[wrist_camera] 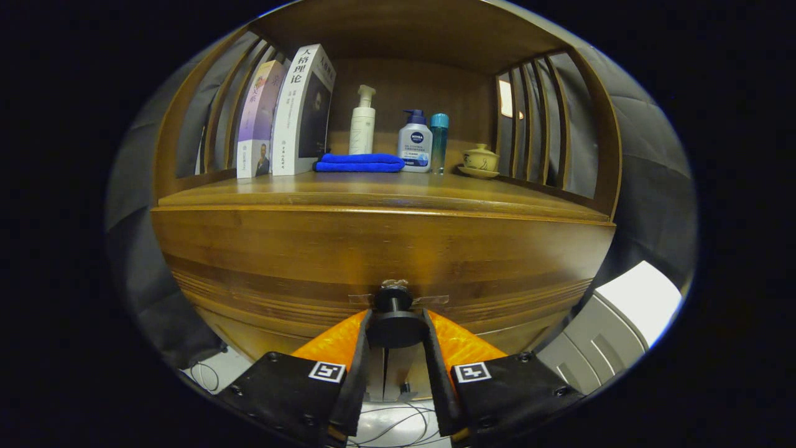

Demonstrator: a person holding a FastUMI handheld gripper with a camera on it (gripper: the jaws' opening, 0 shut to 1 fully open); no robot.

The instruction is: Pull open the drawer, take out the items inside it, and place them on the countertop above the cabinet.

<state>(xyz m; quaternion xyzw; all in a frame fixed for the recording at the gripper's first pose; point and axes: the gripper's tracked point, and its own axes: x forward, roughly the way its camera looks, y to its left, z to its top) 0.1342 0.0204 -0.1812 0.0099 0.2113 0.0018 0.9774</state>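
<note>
Clamping the black drawer knob (396, 328), the gripper (396, 336) presses both fingers against it at 12 o'clock. Drawer (385, 261) looks closed beneath the countertop (373, 196).

Gripper (394, 323) closed around knob (393, 328) on drawer (373, 261), below countertop (373, 193).

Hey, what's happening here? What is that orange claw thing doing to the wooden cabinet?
A handheld gripper has its two fingers closed on the black round knob of the cabinet's drawer, ready to pull. The drawer looks shut, so nothing has come out yet. On the countertop above stand two books, a folded blue cloth, three bottles and a small lidded cup on a saucer.
</note>
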